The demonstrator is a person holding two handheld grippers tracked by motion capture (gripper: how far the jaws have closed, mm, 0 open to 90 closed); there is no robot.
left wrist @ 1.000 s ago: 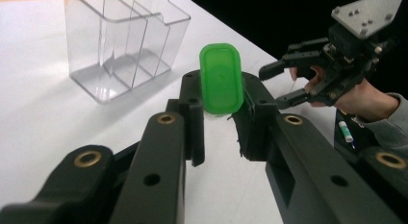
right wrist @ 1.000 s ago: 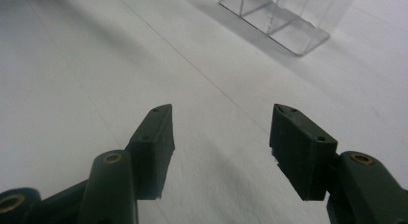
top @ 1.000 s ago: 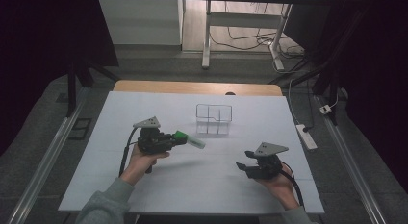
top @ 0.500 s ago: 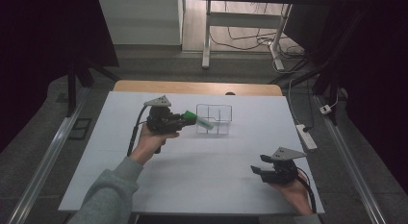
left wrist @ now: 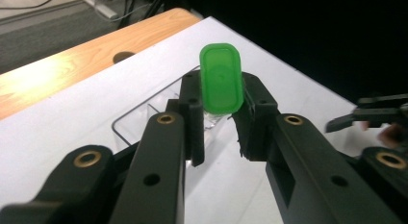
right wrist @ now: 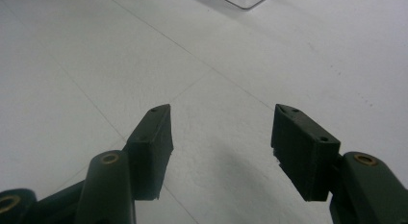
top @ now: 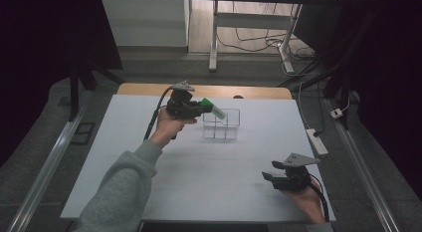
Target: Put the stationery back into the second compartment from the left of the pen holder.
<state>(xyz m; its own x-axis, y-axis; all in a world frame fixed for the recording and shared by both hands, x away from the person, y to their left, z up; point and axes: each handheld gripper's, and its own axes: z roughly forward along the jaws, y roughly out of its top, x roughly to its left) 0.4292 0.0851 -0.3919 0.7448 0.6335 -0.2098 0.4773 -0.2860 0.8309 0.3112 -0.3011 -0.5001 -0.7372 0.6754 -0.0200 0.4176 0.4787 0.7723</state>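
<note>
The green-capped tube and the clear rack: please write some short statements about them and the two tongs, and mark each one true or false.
1. The left tongs are shut on the green-capped tube. True.
2. The tube already stands inside the clear rack. False: it is held in the air above the rack's near left edge, lying roughly level.
3. The right tongs grip a second tube. False: they are open, with nothing between them, above the white table.
4. The rack has no tube standing in it. True.
5. The right tongs are beside the rack. False: they are near the table's front right corner, far from it.
</note>
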